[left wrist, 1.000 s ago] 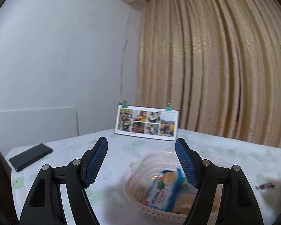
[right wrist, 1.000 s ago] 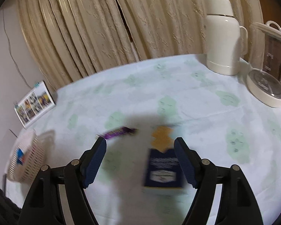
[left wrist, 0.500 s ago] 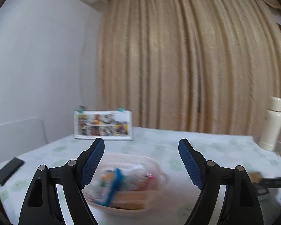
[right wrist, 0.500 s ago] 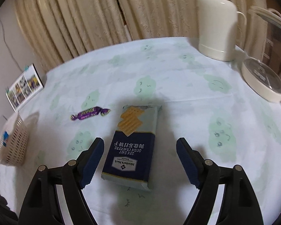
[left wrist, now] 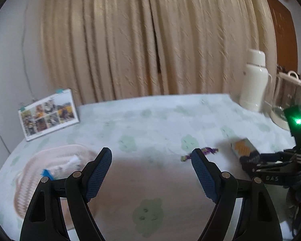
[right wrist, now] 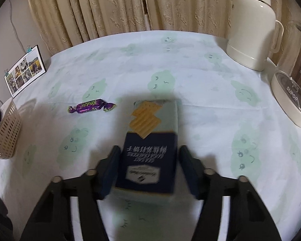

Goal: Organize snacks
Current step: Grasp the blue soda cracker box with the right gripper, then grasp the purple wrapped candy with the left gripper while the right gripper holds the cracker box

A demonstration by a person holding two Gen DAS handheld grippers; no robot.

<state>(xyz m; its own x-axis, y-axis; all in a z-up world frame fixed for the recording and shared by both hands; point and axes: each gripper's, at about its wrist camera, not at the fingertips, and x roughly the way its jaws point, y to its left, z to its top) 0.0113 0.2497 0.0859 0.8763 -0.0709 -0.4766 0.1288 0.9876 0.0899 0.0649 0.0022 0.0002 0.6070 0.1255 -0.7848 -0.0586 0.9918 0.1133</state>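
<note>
Straddling the soda cracker box (right wrist: 150, 146) flat on the tablecloth (right wrist: 190, 64) with my right gripper (right wrist: 148, 166), jaws unclenched, not yet pinching; left gripper (left wrist: 150, 172) hanging spread and empty; next I'm clamping, then carrying to the basket (right wrist: 7, 132).

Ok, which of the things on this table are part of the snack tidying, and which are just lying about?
Part of the job:
cracker box, between the right tool's fingers
purple candy
basket with snacks in it
left tool, open and empty

Just lying about:
photo calendar
white thermos
kettle
</note>
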